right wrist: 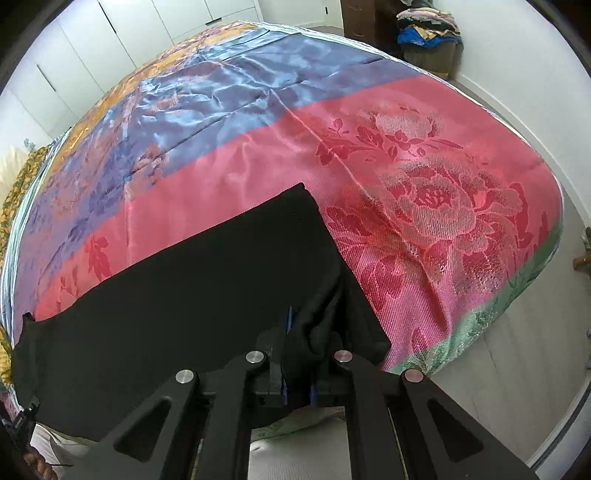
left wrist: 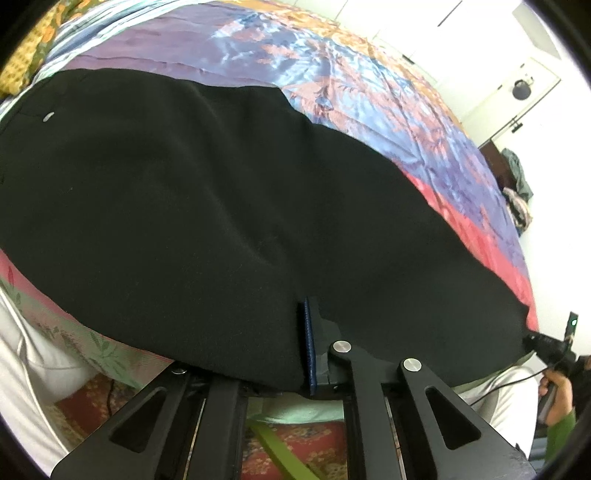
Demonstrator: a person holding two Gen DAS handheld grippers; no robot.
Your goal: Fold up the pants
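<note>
A satin bedspread (right wrist: 388, 155) fills both views. White cupboards (right wrist: 92, 40) stand at 11 o'clock; what looks like piled laundry (right wrist: 428, 26) at 1.

Both fisheye views bend hard at the rim, with a dark circular vignette in the corners and straight edges bowed. Even, diffuse indoor light with soft shadows: the glossy pink-and-blue floral satin bedspread (right wrist: 369, 155) throws sheen along its creases, while the white walls and cupboard doors (left wrist: 424, 22) are blown out. The flat black fabric pants (left wrist: 184, 192) read as a near-featureless dark mass; left view is softer, slightly blurred.
</note>
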